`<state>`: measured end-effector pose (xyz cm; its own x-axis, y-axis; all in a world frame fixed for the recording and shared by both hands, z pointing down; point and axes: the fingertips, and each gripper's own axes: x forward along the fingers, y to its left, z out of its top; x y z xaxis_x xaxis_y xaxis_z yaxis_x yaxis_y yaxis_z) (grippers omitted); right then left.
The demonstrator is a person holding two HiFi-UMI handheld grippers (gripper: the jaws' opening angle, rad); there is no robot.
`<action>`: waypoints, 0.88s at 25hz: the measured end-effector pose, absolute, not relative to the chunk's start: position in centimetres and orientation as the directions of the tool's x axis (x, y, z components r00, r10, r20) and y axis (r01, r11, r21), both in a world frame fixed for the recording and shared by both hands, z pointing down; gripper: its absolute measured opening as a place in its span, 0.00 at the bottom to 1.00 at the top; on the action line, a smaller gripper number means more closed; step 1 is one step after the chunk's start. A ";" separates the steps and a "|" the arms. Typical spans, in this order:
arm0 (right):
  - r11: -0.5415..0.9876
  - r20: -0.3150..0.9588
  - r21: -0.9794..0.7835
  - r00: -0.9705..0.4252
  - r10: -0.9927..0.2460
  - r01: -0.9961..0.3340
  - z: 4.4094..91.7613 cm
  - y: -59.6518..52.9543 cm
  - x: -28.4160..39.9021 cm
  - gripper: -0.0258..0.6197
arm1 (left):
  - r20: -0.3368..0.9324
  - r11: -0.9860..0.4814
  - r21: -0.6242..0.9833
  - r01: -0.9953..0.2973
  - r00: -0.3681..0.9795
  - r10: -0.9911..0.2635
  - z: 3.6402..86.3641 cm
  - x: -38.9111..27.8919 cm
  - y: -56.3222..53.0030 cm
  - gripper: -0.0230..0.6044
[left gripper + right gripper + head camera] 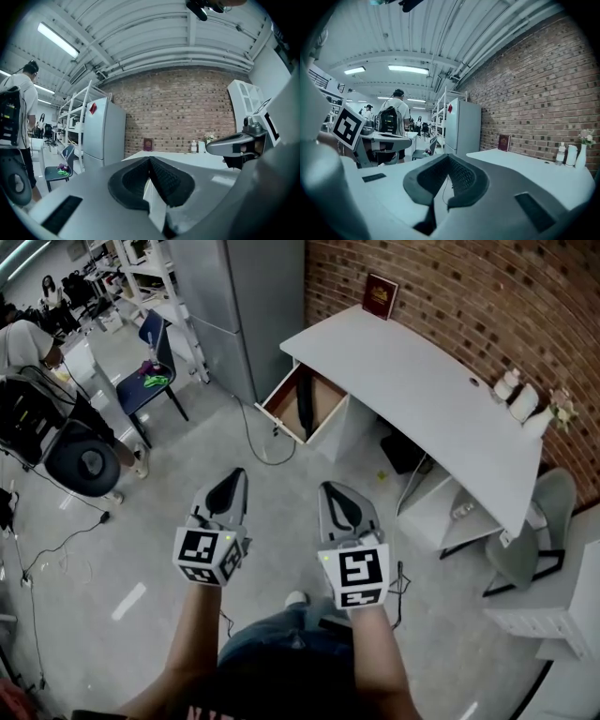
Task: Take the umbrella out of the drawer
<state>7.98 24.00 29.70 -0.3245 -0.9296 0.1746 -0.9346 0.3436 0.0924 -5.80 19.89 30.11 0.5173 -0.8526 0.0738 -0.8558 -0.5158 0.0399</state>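
Observation:
A dark folded umbrella (306, 406) lies in the open wooden drawer (323, 397) under the left end of the white desk (422, 399). Both grippers are held side by side over the grey floor, well short of the drawer and pointing towards it. My left gripper (234, 482) is shut with nothing between its pads (151, 164). My right gripper (335, 491) is also shut and empty, its black pads (449, 161) meeting at the tip. In the left gripper view the right gripper (234, 143) shows at the right edge.
A grey fridge (246, 306) stands left of the desk. A blue chair (150, 371) and a person (28, 343) are at the far left. Cables (258, 442) run across the floor. A maroon booklet (380, 296), bottles (520, 399) and a brick wall (469, 296) lie behind.

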 end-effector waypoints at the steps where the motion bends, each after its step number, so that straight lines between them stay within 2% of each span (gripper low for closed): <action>1: 0.336 0.178 0.093 -0.316 -0.932 -0.937 29.7 23.2 8.0 0.03 | 0.078 -0.518 0.045 -0.854 0.520 -0.851 30.3 -5.8 19.2 0.03; 13: 0.304 0.180 0.099 -0.284 -0.942 -0.947 31.4 11.2 9.5 0.03 | 0.123 -0.489 0.043 -0.871 0.491 -0.863 32.7 -6.7 8.1 0.03; 22: 0.310 0.256 0.055 -0.287 -0.923 -0.949 34.1 -2.9 10.7 0.03 | 0.170 -0.484 0.065 -0.872 0.488 -0.856 34.7 -5.2 -5.7 0.03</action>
<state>10.68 -2.87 34.12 -0.2869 -0.9232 0.2557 -0.9490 0.3102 0.0553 -5.23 -5.66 34.70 0.4881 -0.8561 0.1700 -0.8724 -0.4844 0.0653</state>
